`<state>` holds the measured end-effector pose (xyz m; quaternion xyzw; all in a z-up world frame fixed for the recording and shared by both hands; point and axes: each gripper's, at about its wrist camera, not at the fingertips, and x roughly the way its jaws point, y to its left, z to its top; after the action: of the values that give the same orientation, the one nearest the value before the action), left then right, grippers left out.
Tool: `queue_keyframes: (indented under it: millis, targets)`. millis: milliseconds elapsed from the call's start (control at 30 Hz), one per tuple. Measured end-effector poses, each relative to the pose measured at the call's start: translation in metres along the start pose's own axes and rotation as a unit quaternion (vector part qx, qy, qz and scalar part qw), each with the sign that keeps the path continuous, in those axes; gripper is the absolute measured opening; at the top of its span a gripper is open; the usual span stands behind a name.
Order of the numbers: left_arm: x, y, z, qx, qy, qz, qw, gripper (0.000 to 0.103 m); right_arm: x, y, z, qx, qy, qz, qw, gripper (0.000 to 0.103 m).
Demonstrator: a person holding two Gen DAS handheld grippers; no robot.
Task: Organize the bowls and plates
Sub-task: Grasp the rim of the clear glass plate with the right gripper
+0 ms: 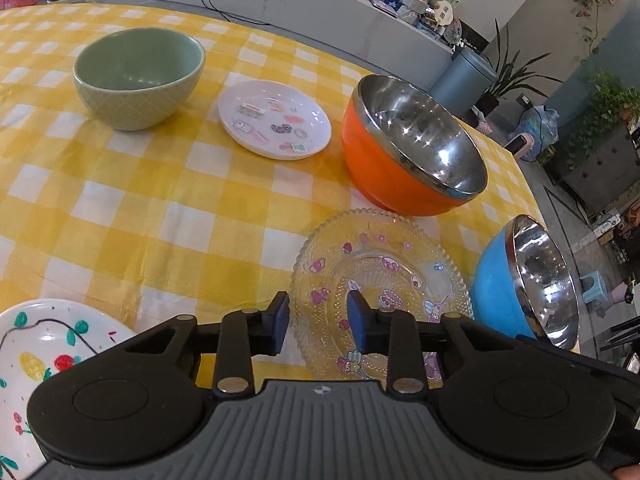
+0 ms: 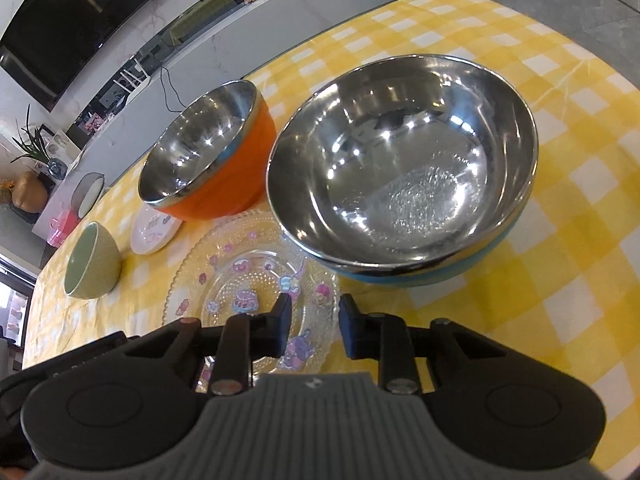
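Clearly both grippers close in on the clear glass plate (image 1: 380, 288), which lies flat on the yellow checked cloth (image 1: 140, 208) between the orange bowl (image 1: 412, 148) and the blue bowl (image 1: 524, 284). The left gripper (image 1: 319, 322) and right gripper (image 2: 315, 328) each straddle its rim, jaws partly apart, not yet pinching. A good lift wants both rims seated deep between the pads, then raised level together

Both wrist cameras look down closely, sharing the glass plate (image 1: 380, 280).
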<state>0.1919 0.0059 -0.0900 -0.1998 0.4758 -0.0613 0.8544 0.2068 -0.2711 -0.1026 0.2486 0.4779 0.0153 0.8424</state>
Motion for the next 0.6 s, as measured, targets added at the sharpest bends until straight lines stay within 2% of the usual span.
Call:
queue_keyframes:
  millis: [67, 133, 267, 600]
  targets:
    - [0.000, 0.001, -0.001, 0.005, -0.001, 0.008, 1.0000, 0.020, 0.000, 0.000, 0.000, -0.001, -0.002, -0.006, 1.000, 0.014]
    - [0.000, 0.001, -0.001, 0.012, -0.002, 0.013, 0.9998, 0.016, 0.000, 0.000, 0.000, -0.001, -0.002, -0.007, 1.000, 0.013]
    - [-0.002, 0.002, -0.001, 0.013, -0.003, 0.017, 0.9998, 0.015, -0.001, 0.001, -0.001, -0.006, -0.002, -0.011, 1.000, 0.010]
    - [-0.024, 0.010, -0.005, 0.003, -0.011, 0.026, 0.9996, 0.012, -0.006, 0.002, -0.002, -0.004, 0.015, 0.021, 1.000, 0.008]
